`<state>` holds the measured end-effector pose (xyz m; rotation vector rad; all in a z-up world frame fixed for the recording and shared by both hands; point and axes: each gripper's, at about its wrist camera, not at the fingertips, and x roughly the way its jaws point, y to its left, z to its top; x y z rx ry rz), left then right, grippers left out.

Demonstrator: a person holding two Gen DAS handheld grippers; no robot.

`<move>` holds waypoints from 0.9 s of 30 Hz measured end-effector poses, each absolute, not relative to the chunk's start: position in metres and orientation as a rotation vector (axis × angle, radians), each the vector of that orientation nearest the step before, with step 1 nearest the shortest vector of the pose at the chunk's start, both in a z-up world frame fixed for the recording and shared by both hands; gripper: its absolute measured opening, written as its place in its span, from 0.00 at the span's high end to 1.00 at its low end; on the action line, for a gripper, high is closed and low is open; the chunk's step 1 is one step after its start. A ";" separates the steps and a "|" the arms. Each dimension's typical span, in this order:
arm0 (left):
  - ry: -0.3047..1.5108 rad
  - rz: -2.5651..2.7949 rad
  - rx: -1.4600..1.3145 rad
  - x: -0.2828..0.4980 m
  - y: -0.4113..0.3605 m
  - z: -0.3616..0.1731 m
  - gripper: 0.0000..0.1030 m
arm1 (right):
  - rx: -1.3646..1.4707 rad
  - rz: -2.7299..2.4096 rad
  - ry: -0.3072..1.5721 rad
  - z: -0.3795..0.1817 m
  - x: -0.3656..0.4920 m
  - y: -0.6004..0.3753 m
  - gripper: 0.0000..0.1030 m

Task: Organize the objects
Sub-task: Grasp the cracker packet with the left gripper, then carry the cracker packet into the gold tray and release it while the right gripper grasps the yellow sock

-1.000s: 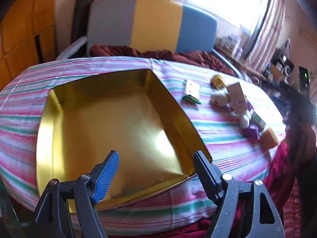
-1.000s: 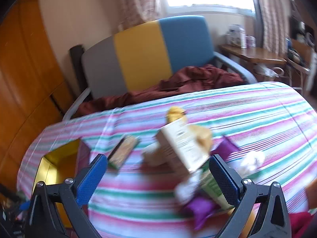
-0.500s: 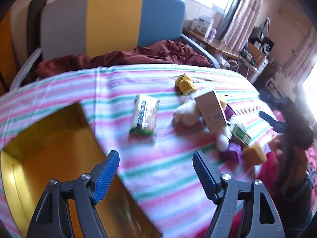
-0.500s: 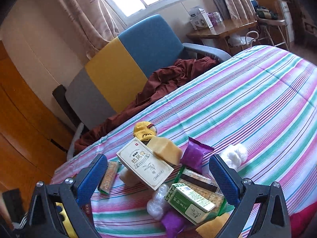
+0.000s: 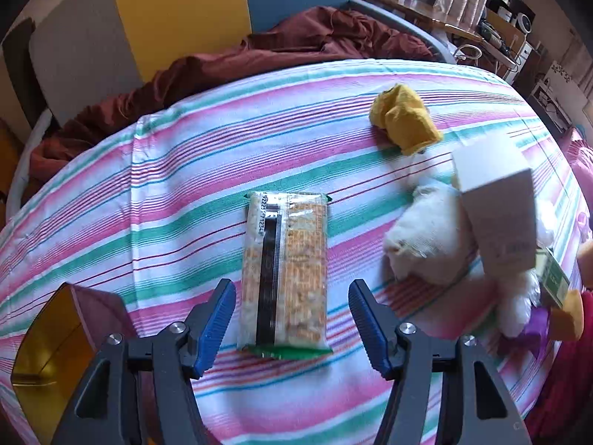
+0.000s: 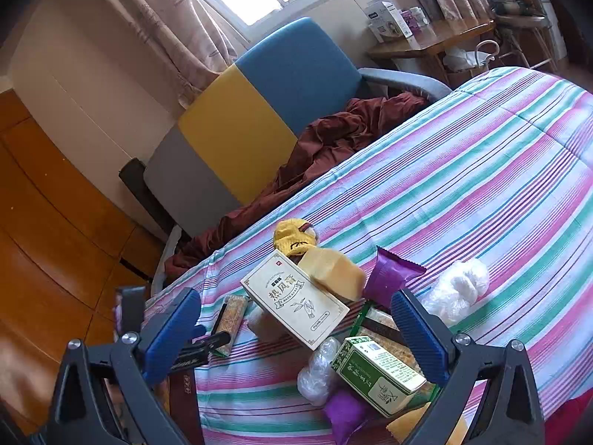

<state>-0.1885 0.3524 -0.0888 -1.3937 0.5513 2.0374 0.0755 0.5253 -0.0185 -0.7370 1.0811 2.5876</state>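
While its jaws close, left gripper (image 5: 292, 320) straddles the snack bar packet (image 5: 284, 270), blue pads (image 5: 217, 324) not yet pressing it; packet flat on striped cloth (image 5: 207, 170). Right of packet: white box (image 5: 496, 207), yellow sock (image 5: 402, 118). Gold tin (image 5: 48, 348) lower left. Right gripper (image 6: 296, 337) wide, empty, above the pile beside the packet

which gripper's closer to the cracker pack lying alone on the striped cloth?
Left. The left gripper straddles the cracker pack, fingers closing either side, not yet touching. The right gripper hovers over the pile beside it.
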 end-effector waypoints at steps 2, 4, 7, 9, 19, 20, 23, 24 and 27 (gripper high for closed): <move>0.536 2.029 -1.411 -0.196 0.356 -0.094 0.38 | -0.741 2.590 1.081 -0.019 0.075 0.525 0.00; 0.540 2.042 -1.433 -0.204 0.360 -0.102 0.40 | -0.740 2.585 1.070 -0.019 0.075 0.525 0.00; 0.547 2.076 -1.409 -0.204 0.362 -0.104 0.49 | -0.758 2.581 1.068 -0.020 0.073 0.525 0.00; 0.549 2.082 -1.388 -0.199 0.361 -0.102 0.54 | -0.777 2.581 1.044 -0.020 0.072 0.523 0.00; 0.458 2.039 -1.243 -0.113 0.332 -0.073 0.54 | -0.936 2.534 0.933 -0.030 0.056 0.514 0.00; 0.435 2.036 -1.228 -0.104 0.326 -0.068 0.54 | -0.963 2.523 0.928 -0.033 0.054 0.514 0.00; 0.354 2.029 -1.179 -0.084 0.307 -0.051 0.54 | -1.020 2.530 0.892 -0.033 0.043 0.510 0.00; 0.337 2.026 -1.169 -0.079 0.301 -0.046 0.54 | -1.039 2.539 0.870 -0.031 0.037 0.509 0.00; 0.289 2.024 -1.149 -0.070 0.279 -0.039 0.54 | -1.068 2.562 0.804 -0.020 0.012 0.513 0.00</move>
